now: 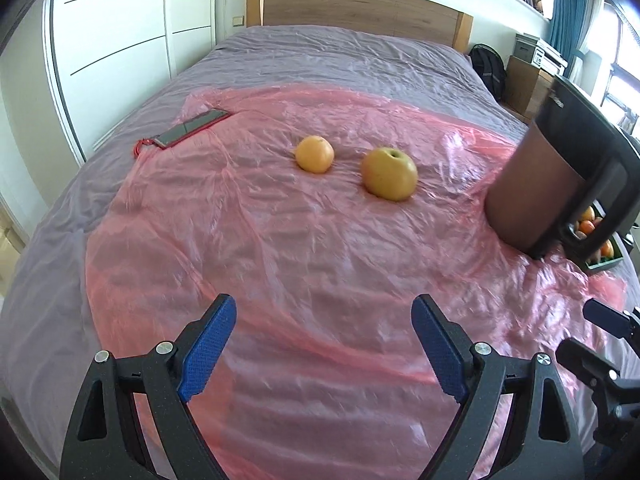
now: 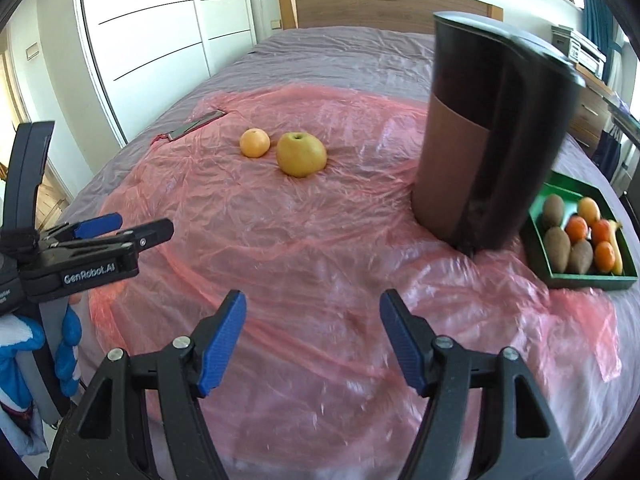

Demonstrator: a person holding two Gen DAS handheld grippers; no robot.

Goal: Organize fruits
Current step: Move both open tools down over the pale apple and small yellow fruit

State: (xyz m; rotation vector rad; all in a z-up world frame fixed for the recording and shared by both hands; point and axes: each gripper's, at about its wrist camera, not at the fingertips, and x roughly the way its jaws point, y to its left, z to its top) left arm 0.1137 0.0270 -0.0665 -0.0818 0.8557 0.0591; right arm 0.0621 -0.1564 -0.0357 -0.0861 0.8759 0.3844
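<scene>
Both wrist views low over the bed's foot, facing the headboard (image 1: 360, 4), sharing orange (image 1: 315, 154), apple (image 2: 301, 154), perhaps a jug (image 2: 492, 136).

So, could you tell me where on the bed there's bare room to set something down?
The widest free patch is the pink sheet between the right gripper and the two loose fruits, the orange and pear. It is crowded on the right: the dark jug stands against the nearly full green tray.
</scene>
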